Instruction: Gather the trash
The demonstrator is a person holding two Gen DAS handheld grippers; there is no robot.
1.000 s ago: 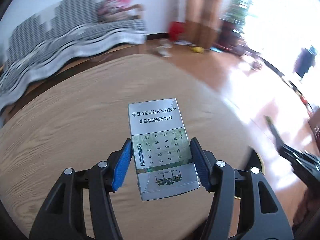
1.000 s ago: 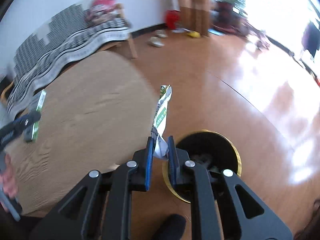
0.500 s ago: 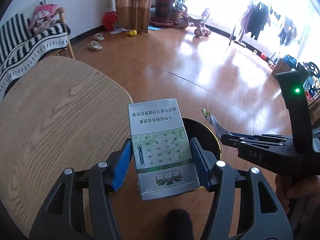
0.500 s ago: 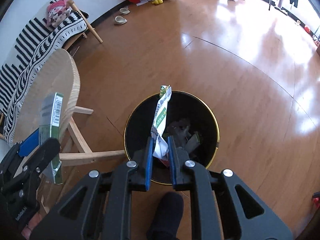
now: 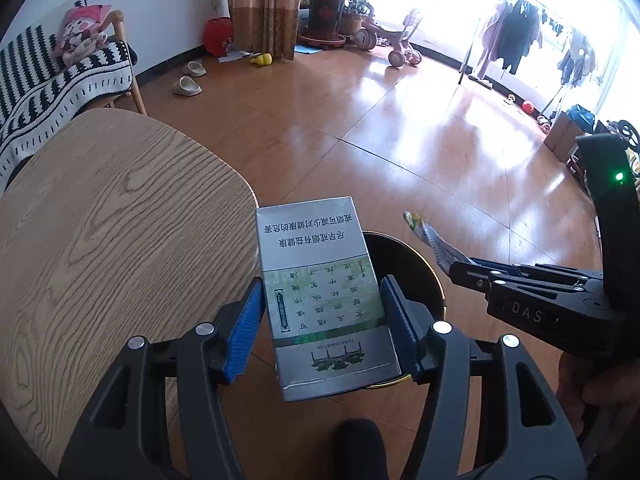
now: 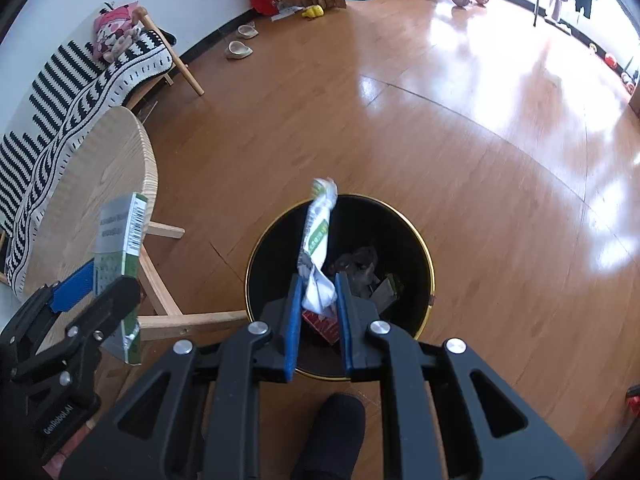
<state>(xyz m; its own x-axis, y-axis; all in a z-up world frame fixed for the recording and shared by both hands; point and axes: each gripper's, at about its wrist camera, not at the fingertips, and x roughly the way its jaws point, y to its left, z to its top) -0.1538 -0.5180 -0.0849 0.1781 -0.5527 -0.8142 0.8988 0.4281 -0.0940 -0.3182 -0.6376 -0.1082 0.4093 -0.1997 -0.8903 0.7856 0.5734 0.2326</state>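
My left gripper (image 5: 322, 320) is shut on a silver and green cigarette box (image 5: 320, 292), held at the near rim of the black bin (image 5: 420, 276). In the right wrist view the box (image 6: 120, 240) hangs left of the bin (image 6: 420, 280), beside the table. My right gripper (image 6: 318, 312) sits directly over the bin. Its jaws stand slightly apart around a white and green wrapper (image 6: 318, 240), which still stands upright between the pads. The bin holds several pieces of trash (image 6: 360, 272). In the left wrist view the right gripper (image 5: 464, 268) shows with the wrapper (image 5: 428, 232).
A round wooden table (image 5: 100, 240) is to the left, with legs beside the bin (image 6: 160, 300). A striped sofa (image 6: 80, 80), slippers (image 5: 188, 80), a tricycle (image 5: 392, 40) and a clothes rack (image 5: 520, 40) stand further off on the wooden floor.
The right jaws have widened a little around the wrapper above the bin. Both grippers have held nearly still over the bin after swinging off the table.
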